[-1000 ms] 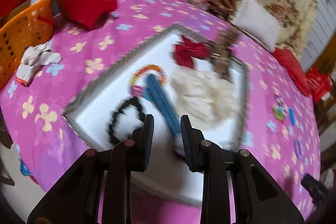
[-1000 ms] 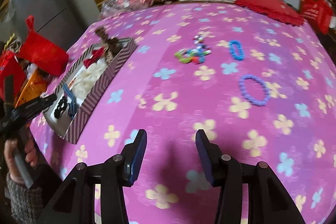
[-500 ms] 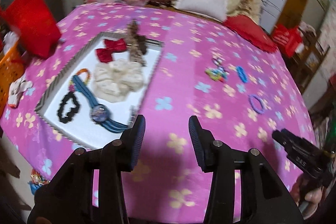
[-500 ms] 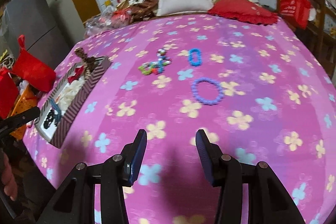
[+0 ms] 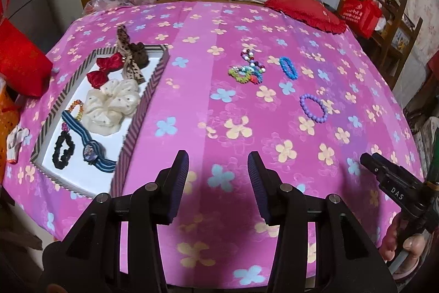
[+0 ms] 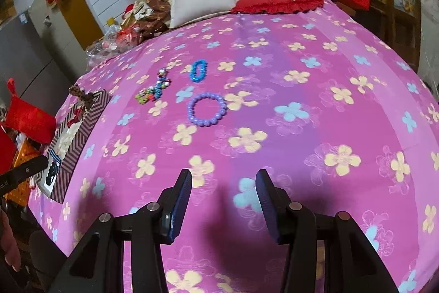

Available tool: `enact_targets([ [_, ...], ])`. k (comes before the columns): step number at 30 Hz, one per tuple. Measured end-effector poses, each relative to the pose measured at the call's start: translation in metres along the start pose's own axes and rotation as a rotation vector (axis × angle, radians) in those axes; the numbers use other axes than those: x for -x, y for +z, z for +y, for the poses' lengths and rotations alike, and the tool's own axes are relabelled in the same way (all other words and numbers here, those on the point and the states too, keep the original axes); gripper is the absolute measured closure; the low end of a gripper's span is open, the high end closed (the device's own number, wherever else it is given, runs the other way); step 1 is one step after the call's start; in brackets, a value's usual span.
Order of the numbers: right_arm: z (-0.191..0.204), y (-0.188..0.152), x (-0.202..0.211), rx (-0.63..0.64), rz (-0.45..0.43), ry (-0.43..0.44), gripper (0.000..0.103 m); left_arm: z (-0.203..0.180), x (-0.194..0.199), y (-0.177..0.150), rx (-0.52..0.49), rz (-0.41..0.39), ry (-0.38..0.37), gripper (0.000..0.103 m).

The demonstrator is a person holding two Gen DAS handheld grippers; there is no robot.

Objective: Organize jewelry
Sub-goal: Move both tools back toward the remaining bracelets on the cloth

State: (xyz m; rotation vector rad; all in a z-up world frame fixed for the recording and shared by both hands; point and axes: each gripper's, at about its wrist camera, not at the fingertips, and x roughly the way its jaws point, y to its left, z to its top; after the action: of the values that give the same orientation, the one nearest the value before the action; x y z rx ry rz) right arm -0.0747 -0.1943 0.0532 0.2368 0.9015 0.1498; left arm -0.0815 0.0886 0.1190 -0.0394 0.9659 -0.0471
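While both grippers hang over the near edge of the surface [image 5: 247, 26], neither holds anything. Left gripper [image 5: 218, 165]: jaws apart, they have just been opening, nothing between them, only pink flowered cloth below. Right gripper [image 6: 223, 184]: jaws apart too, empty, above the cloth near the same edge.

Striped tray [image 5: 148, 98] sits toward the left edge of the surface. Inside it: black scrunchie [image 5: 63, 150] at the near end, blue striped watch [image 5: 89, 151] just beside it, small multicolour bead bracelet [image 5: 76, 107], cream scrunchie [image 5: 112, 106] in the middle, red bow [image 5: 103, 70] and a spotted brown bow [image 5: 131, 56] at the far end, the brown one partly over the tray's far wall.

Loose on the cloth, well apart from the tray, toward the centre of the surface: a mixed colourful bead pile [image 5: 247, 70], a blue bracelet [image 5: 288, 67] just right of it, a purple bead bracelet [image 6: 207, 109] nearer the grippers.

A hand [image 5: 403, 246] shows at the lower right of the left wrist view, gripping the right tool's handle.
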Motion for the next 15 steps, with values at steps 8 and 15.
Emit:
enact_targets([
  [8, -0.012, -0.003, -0.008, -0.032, 0.02, 0.008, 0.057, -0.014, -0.015, 0.0, -0.034, 0.034, 0.022, 0.059],
  [15, -0.011, -0.002, -0.018, -0.022, 0.04, 0.011, 0.057, -0.014, -0.023, 0.001, -0.048, 0.027, 0.092, 0.059],
])
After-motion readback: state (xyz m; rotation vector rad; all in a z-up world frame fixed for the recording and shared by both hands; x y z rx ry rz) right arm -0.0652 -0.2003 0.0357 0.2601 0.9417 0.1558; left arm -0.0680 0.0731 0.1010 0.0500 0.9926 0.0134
